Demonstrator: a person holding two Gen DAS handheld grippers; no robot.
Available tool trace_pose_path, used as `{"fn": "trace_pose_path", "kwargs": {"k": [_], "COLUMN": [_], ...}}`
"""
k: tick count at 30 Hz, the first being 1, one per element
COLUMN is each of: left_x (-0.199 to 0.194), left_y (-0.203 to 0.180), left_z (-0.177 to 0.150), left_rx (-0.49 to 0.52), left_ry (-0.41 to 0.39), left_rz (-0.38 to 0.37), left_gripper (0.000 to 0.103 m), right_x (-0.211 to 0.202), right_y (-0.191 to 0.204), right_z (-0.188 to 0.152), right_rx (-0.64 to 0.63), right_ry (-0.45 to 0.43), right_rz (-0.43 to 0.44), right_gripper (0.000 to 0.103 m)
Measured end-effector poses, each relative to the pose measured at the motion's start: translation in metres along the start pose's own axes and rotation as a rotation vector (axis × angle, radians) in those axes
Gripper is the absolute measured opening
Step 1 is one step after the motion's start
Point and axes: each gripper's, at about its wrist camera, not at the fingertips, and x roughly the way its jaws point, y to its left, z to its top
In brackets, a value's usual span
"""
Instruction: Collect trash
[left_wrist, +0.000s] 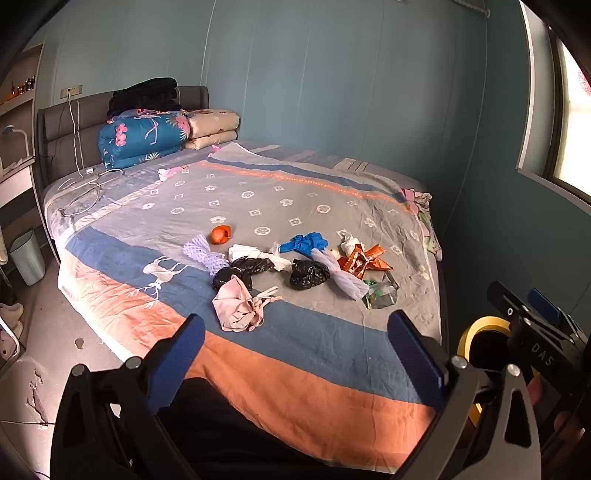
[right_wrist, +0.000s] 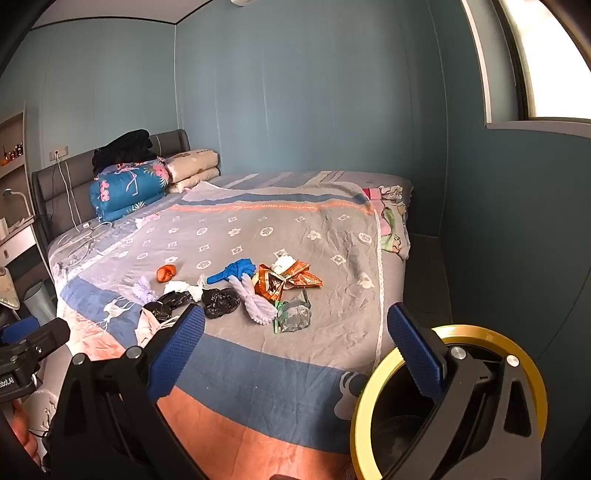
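Note:
Several pieces of trash lie in a cluster on the bed: a pink bag, two black bags, a blue wrapper, an orange foil wrapper, a clear crumpled wrapper, white mesh sleeves and an orange ball. My left gripper hovers open short of the pink bag. My right gripper is open too, short of the clear wrapper. A yellow-rimmed bin stands by the bed's right corner.
The bed carries folded quilts and pillows at the headboard, with white cables at its left. A pale green bin stands on the floor to the left. Loose fabric hangs off the far right edge.

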Motion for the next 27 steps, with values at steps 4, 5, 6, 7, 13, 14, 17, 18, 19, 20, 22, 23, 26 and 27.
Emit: {"fn": "trace_pose_path", "kwargs": {"k": [4, 5, 6, 7, 13, 14, 17, 18, 19, 20, 22, 23, 26, 27], "left_x": [-0.0005, -0.0007, -0.0010, -0.0013, 0.0001, 0.0001, -0.0001, 0.0000, 0.0000, 0.0002, 0.0003, 0.0001, 0.0000, 0.0000], "left_y": [0.0003, 0.0006, 0.0010, 0.0016, -0.0003, -0.0004, -0.0004, -0.0003, -0.0003, -0.0003, -0.0003, -0.0003, -0.0001, -0.0001], "left_z": [-0.0001, -0.0002, -0.0003, -0.0003, 0.0000, 0.0000, 0.0001, 0.0000, 0.0000, 0.0000, 0.0000, 0.0000, 0.0015, 0.0014], "left_rx": [0.000, 0.001, 0.001, 0.000, 0.004, 0.003, 0.002, 0.004, 0.004, 0.004, 0.004, 0.004, 0.004, 0.004], "left_ry": [-0.001, -0.002, -0.002, -0.002, 0.002, 0.002, 0.003, 0.002, 0.002, 0.003, 0.005, 0.004, 0.004, 0.004], "left_rz": [-0.003, -0.002, -0.002, -0.003, 0.001, 0.000, 0.001, 0.001, 0.001, 0.001, 0.001, 0.000, -0.002, -0.001], "left_gripper": [0.096, 0.096, 0.096, 0.096, 0.096, 0.096, 0.096, 0.096, 0.096, 0.096, 0.096, 0.096, 0.096, 0.096], "right_x": [-0.0001, -0.0001, -0.0001, 0.0000, 0.0000, 0.0002, 0.0005, 0.0007, 0.0008, 0.0009, 0.0010, 0.0009, 0.0008, 0.0009], "right_y": [-0.0001, -0.0002, -0.0004, -0.0007, -0.0004, -0.0006, -0.0012, -0.0014, -0.0016, -0.0016, -0.0013, -0.0013, -0.0011, -0.0010], "right_z": [0.0000, 0.0000, 0.0001, 0.0002, -0.0003, -0.0003, 0.0001, 0.0001, 0.0002, 0.0001, 0.0001, 0.0000, -0.0001, -0.0001], "right_rx": [-0.003, -0.003, -0.002, -0.001, -0.005, -0.006, -0.004, -0.004, -0.004, -0.003, -0.004, -0.004, -0.004, -0.004], "right_ry": [0.001, 0.001, 0.002, 0.003, -0.001, -0.001, 0.000, -0.001, 0.000, 0.001, 0.002, 0.001, 0.002, 0.002], "right_rz": [0.001, 0.001, 0.001, 0.003, -0.003, -0.004, -0.002, -0.002, -0.003, -0.002, -0.002, -0.003, -0.003, -0.003], "right_gripper": [0.095, 0.095, 0.095, 0.095, 0.095, 0.095, 0.095, 0.095, 0.095, 0.095, 0.095, 0.095, 0.095, 0.095]}}
